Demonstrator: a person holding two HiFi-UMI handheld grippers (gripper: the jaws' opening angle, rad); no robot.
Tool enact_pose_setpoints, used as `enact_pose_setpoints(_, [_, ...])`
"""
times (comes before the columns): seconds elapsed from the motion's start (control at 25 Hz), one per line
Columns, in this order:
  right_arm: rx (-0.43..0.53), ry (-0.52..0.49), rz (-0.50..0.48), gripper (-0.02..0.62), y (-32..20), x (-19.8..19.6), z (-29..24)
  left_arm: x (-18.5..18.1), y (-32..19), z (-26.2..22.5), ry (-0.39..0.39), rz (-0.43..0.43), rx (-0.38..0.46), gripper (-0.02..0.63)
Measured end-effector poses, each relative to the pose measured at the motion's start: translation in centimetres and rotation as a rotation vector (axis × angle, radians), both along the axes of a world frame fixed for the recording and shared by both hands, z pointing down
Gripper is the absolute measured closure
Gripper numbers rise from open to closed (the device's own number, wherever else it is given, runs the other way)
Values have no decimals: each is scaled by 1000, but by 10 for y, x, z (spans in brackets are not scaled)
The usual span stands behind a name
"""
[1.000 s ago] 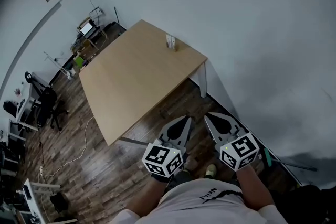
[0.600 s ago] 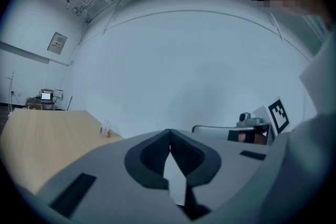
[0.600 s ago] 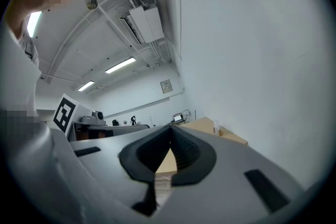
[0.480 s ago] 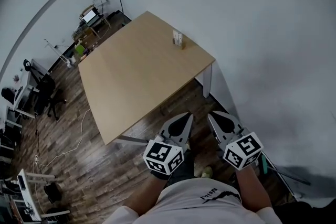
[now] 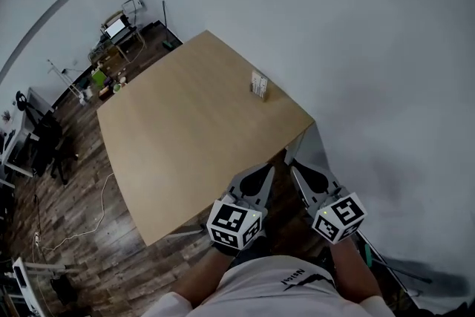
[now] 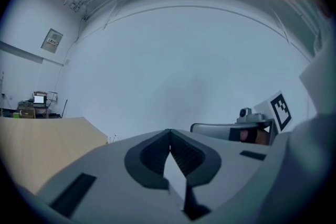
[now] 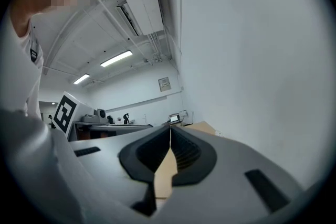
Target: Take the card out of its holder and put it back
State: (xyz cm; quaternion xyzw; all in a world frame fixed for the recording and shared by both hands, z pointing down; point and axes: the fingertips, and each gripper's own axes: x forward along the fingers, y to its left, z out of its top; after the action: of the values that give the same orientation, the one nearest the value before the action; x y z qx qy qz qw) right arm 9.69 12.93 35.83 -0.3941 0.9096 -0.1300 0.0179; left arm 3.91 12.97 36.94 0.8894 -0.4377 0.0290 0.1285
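— Where is the card [image 5: 257, 81] sitting?

— It is standing upright in its holder [image 5: 264, 93] on the desk [image 5: 178, 145], close to the far right edge, near the white wall [image 5: 356, 33]. It is showing too small to tell more.

— And the grippers?

— The person is holding both low in front of the body, just off the desk's near edge and above the wood floor [image 5: 82, 234], well apart from the card. The left gripper [image 5: 265, 170] and the right gripper [image 5: 295, 165] are pointing side by side toward the desk.

— What are the jaws doing?

— In the left gripper view the jaws are pressing together at the tips and gripping nothing. Only the pale wall is showing through the gap lower down. In the right gripper view the jaws are likewise meeting at the tips with nothing between them. The tan desk top is showing through the gap behind them.

— Is the desk carrying anything else?

— Only the card and its holder are showing on it.
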Motion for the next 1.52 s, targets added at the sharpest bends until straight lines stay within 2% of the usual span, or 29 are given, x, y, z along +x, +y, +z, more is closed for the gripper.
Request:
enact_pose_setpoints(0.16, [-10,3,25,580,-50,-18,8,-18,-47,4,-13,25,2,592])
enact_pose_setpoints(0.36, [-28,37,34,580,-106,-21,23,-24,-97,14,14,22,-12,592])
enact_pose_setpoints(0.6, [-28,53,5,580,-193,-28,45,-35,-178,31,50,-56,-30,592])
enact_pose_setpoints(0.88, [-66,57,-79,578,-291,-39,80,-40,-265,45,49,-140,-36,592])
enact_pose_setpoints(1.0, [-107,74,-111,569,-325,-41,108,-39,-298,64,53,-173,-48,592])
enact_pose_setpoints(1.08, [-143,89,-125,529,-346,-39,131,-36,-320,78,61,-194,-59,592])
enact_pose_setpoints(1.36, [-252,131,-114,523,-410,-41,217,-48,-375,137,68,-250,-114,592])
enact_pose_setpoints(1.52, [-300,157,-106,517,-434,-47,255,-53,-390,158,56,-264,-140,592])
